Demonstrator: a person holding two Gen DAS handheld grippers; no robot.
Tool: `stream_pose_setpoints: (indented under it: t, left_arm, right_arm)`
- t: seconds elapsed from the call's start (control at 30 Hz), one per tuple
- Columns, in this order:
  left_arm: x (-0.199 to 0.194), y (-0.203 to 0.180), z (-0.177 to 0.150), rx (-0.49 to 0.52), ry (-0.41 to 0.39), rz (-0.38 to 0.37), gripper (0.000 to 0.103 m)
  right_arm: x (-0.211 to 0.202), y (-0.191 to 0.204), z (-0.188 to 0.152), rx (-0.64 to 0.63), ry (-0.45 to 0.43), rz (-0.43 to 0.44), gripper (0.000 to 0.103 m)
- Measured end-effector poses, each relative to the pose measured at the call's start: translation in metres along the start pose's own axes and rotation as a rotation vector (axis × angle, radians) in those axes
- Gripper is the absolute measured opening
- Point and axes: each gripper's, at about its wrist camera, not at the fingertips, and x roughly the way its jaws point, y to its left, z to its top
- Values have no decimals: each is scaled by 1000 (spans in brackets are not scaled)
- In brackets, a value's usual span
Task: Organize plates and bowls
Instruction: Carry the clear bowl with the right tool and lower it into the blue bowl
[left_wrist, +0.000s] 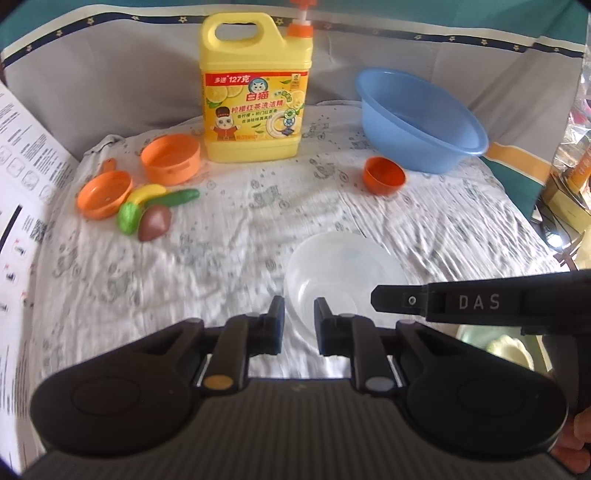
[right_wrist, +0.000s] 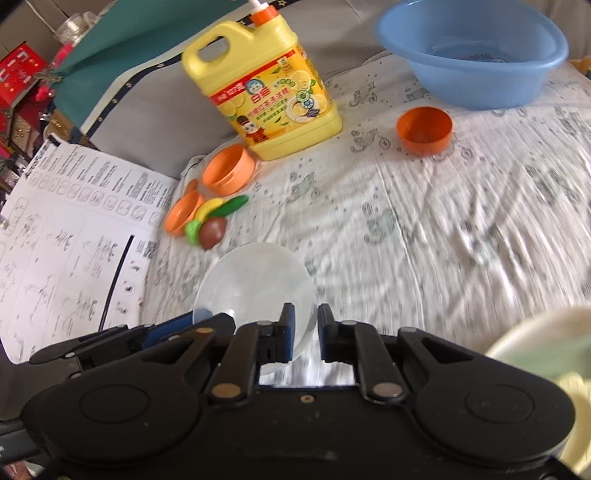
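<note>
The clear bowl (left_wrist: 343, 273) lies on the white cloth (left_wrist: 221, 258) just ahead of my left gripper (left_wrist: 299, 321), whose jaws stand a little apart with the bowl's near rim showing in the gap; I cannot tell whether the pads touch it. My right gripper (right_wrist: 306, 330) comes at the same bowl (right_wrist: 255, 284) from the right, its jaws likewise a little apart, the bowl's near right edge showing between them, contact unclear. In the left view one right finger (left_wrist: 399, 299) reaches in from the right across the bowl's right side. Farther off, both views show the yellow jug (left_wrist: 255, 88) at the far middle, the blue basin (left_wrist: 421, 118) at far right with a small orange cup (left_wrist: 384, 175) near its base, and at the left an orange pot (left_wrist: 171, 158), an orange pan (left_wrist: 103, 194) and toy food (left_wrist: 151, 210) bunched together, well apart from the bowl. A printed sheet (left_wrist: 22, 184) lines the left edge. The right view alone shows a pale green and cream dish (right_wrist: 546, 354), blurred, at the near right edge, plus red clutter (right_wrist: 22, 77) beyond the sheet at far left, and more of the sheet itself. The left view alone shows my hand (left_wrist: 576, 439) at the lower right corner and boxes (left_wrist: 569, 188) off the right side of the cloth.
</note>
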Motion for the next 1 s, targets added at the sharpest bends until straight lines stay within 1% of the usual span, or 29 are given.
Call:
stream_pose_setpoints:
  t: [0.27, 0.5, 0.77, 0.93, 1.0]
  left_arm:
    - [-36, -15, -38, -14, -17, 3, 16]
    - [-56, -19, -69, -32, -6, 7, 17]
    - [-58, -12, -93, -77, 29, 4, 17]
    - [-55, -7, -100, -128, 44, -16, 18]
    - [-52, -7, -101, -132, 54, -16, 18]
  right_arm:
    - [-35, -1, -41, -8, 7, 18, 13]
    - [-51, 4, -70, -38, 23, 20, 13]
    - [-50, 7, -92, -71, 70, 18, 14]
    - [-46, 5, -95, -68, 90, 16, 14]
    - [-44, 5, -96, -68, 96, 12, 15]
